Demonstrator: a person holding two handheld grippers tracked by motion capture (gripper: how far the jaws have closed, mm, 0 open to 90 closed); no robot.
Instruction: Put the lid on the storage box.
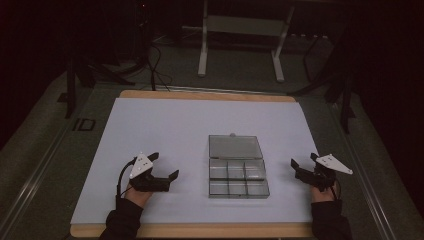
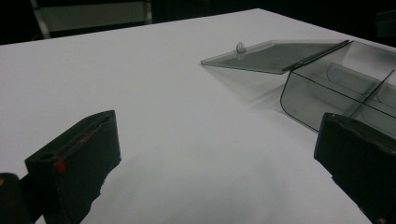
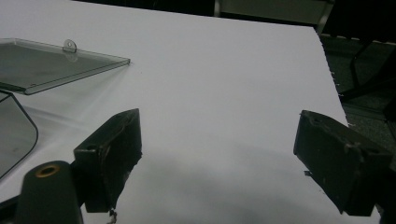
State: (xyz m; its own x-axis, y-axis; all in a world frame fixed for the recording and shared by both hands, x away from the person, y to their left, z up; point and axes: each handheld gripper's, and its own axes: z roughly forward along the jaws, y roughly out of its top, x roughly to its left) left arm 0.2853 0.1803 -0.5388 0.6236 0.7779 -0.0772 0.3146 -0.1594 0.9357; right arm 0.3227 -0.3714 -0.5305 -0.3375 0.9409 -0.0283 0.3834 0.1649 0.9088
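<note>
Both grippers, left gripper point(image 1: 164, 165) and right gripper point(image 1: 303, 161), rest with jaws spread wide and empty on the white table point(image 1: 165, 125), flanking the clear compartment box point(image 1: 238, 180), its lid point(image 1: 235, 147) lying open behind it.

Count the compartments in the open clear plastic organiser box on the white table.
6. The clear plastic organiser box has two rows of three: three in the far row beside the hinged lid, three in the near row toward the person. None look hidden in the high view.
</note>
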